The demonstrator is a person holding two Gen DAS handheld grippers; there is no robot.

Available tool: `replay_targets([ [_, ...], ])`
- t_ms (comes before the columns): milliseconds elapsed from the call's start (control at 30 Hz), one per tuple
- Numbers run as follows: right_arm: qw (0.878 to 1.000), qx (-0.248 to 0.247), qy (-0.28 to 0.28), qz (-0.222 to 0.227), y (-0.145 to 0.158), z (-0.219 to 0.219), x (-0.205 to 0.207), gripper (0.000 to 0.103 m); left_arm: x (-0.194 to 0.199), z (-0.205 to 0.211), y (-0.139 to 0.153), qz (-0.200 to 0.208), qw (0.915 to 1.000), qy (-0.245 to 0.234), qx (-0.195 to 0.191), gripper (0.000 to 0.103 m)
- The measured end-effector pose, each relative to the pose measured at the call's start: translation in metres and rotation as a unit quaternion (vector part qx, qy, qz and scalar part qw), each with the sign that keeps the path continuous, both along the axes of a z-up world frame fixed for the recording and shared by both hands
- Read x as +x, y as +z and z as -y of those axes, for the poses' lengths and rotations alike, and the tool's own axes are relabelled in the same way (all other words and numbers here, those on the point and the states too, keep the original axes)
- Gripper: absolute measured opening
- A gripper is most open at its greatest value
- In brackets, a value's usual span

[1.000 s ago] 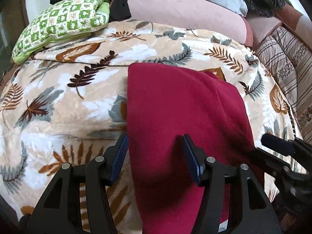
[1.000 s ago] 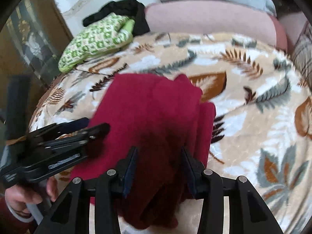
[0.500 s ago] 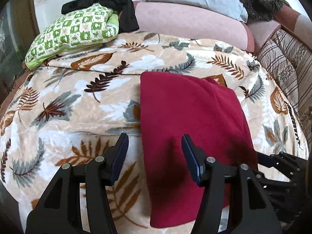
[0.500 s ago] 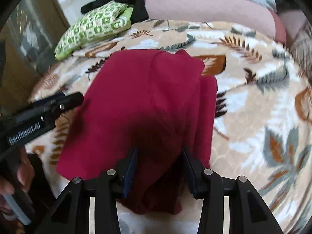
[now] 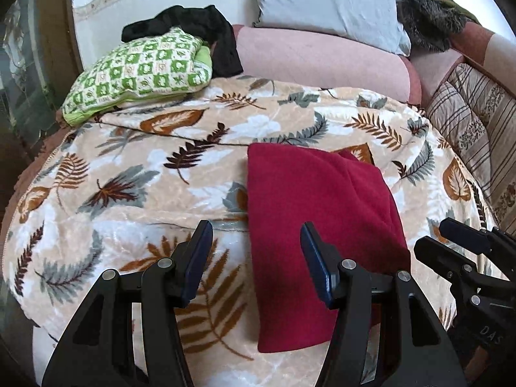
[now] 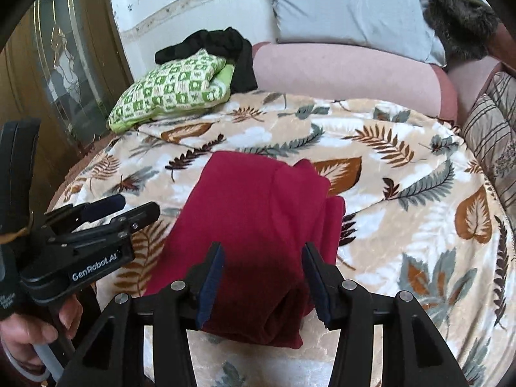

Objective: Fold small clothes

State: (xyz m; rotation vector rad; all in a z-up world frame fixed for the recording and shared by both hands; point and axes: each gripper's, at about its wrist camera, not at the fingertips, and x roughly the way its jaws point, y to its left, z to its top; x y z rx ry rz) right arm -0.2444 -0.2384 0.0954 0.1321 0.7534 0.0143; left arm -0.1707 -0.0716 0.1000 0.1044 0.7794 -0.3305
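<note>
A dark red garment (image 5: pixel 316 209) lies folded into a long rectangle on the leaf-print blanket (image 5: pixel 129 193). In the right wrist view the red garment (image 6: pixel 258 200) shows a bunched layer along its right side and near end. My left gripper (image 5: pixel 256 229) hovers open over the garment's left edge, with nothing between its pads. My right gripper (image 6: pixel 262 248) hangs above the garment's near end with its jaws opening; the cloth lies below them, not pressed. Each gripper shows in the other's view: the left gripper (image 6: pixel 138 204) at the left, the right gripper (image 5: pixel 433 235) at the right.
A green patterned cushion (image 5: pixel 142 71) and a black garment (image 5: pixel 200 25) lie at the back left. A pink bolster (image 5: pixel 322 61) and a grey pillow (image 5: pixel 329 6) line the back. A striped cushion (image 5: pixel 467 113) borders the right. A glazed door (image 6: pixel 64 64) stands at the left.
Both grippers have drawn back and up from the red garment. The right jaws have widened and let go of the bunched near end, which now rests on the blanket.
</note>
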Motion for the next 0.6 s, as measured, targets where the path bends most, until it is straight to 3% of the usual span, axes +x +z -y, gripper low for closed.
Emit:
replay_targets([
  [600, 1.0, -0.003, -0.008, 0.002, 0.0056, -0.0081, -0.0045, 0.05, -0.0081, -0.0052, 0.0086, 0.003, 1.0, 0.004, -0.008, 0.056],
])
